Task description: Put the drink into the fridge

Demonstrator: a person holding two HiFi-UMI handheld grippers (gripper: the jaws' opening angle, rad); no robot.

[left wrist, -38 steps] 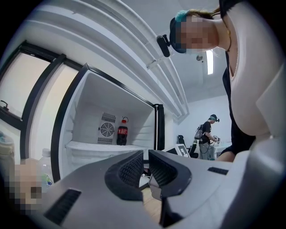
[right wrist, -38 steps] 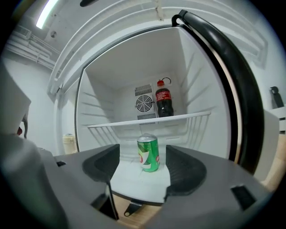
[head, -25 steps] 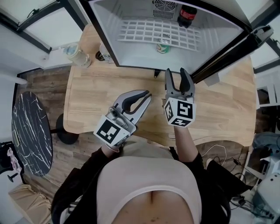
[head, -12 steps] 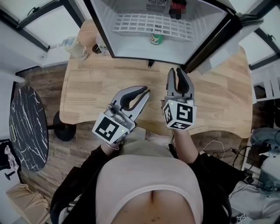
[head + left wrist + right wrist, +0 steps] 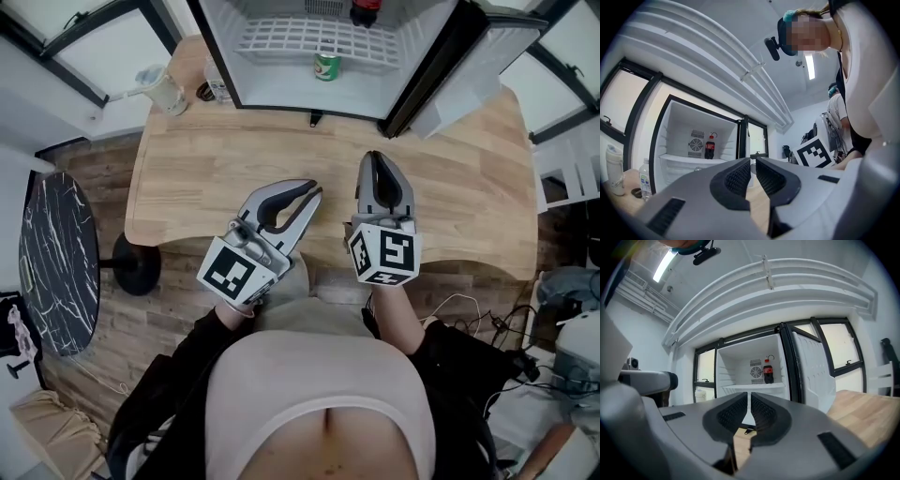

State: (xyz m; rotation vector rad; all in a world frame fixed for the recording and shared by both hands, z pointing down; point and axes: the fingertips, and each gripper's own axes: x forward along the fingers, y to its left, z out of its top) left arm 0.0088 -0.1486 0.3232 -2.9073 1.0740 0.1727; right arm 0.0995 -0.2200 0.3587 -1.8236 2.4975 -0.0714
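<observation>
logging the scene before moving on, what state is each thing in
fridge: door open
cola bottle: upright, at the back of the fridge
can: upright, inside the fridge
left gripper: shut, empty
right gripper: jaws have just been closing, now shut, nothing between them

A wooden table (image 5: 469,178) was seen on a plank floor (image 5: 159,319). A clear bottle (image 5: 216,82), a pale jug (image 5: 164,89) and a dark cap (image 5: 204,92) were grouped at its far left corner. A small dark item (image 5: 316,117) was left near the far edge. A black marbled round table (image 5: 56,262) was set apart at left. Cables (image 5: 478,314) were strewn at right.
</observation>
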